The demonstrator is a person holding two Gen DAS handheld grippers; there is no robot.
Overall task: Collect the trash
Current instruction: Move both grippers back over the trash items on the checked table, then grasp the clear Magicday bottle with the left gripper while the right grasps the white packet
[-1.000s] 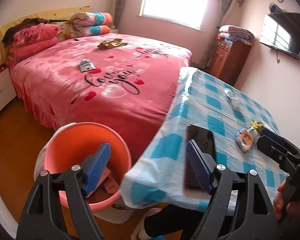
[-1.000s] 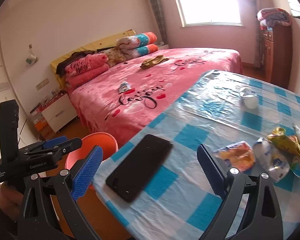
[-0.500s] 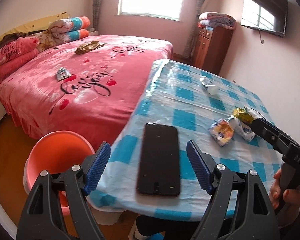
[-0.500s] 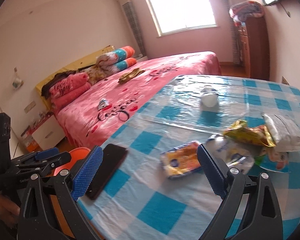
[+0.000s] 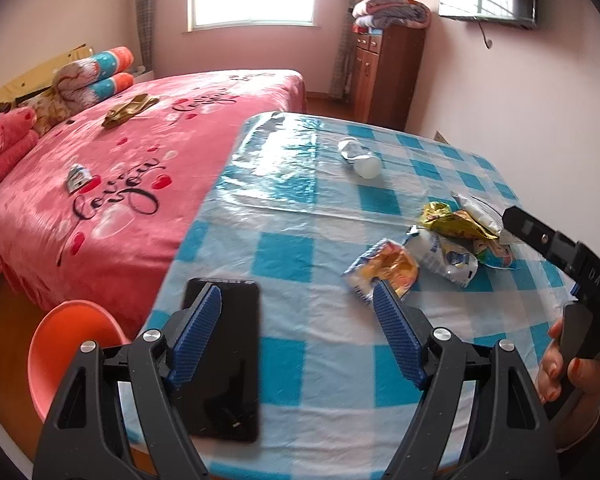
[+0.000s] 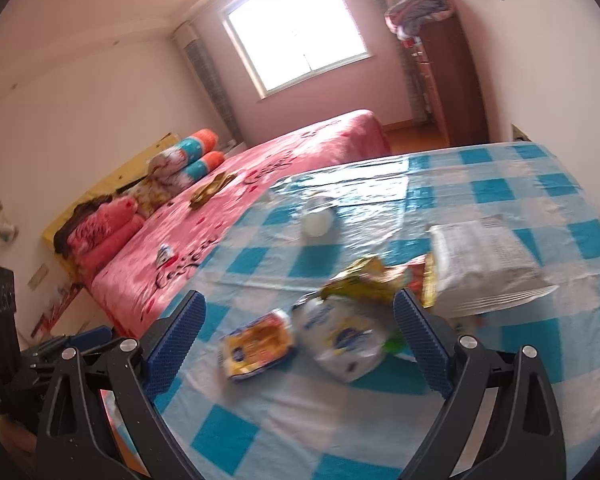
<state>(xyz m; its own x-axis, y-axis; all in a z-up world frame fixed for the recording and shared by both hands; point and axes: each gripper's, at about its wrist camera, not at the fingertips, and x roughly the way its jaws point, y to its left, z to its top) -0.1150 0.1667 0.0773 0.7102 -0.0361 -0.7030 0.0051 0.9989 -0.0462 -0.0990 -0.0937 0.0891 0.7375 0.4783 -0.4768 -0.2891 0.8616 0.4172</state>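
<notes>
from the left view, the left gripper (image 5: 296,320) has slid away from the bucket (image 5: 66,344). a second ago it hung right over that orange bucket; now the bucket sits low at the left edge and the gripper is over the table (image 5: 300,216). its fingers are wide and hold nothing. the phone (image 5: 224,356) lies under the left finger (it is not trash, i think). the yellow wrapper (image 5: 384,270) is just past the right finger, with the white bag (image 5: 444,256) and gold wrapper (image 5: 448,222) beside it. a small bottle (image 5: 360,158) lies farther back. the right gripper (image 5: 556,248) pokes in from the right, with a hand (image 5: 568,372) on it.

from the right view, the right gripper (image 6: 298,322) has swung off the phone and now faces the trash pile. its fingers are wide too, and empty. the yellow wrapper (image 6: 256,344) and white bag (image 6: 344,340) sit between them, not touched. the gold wrapper (image 6: 360,280) and a big white packet (image 6: 484,264) lie just behind.

so both hands have come back from the bucket, and i think the next grab is one of these wrappers. two more bits wait on the bed (image 6: 188,256).
</notes>
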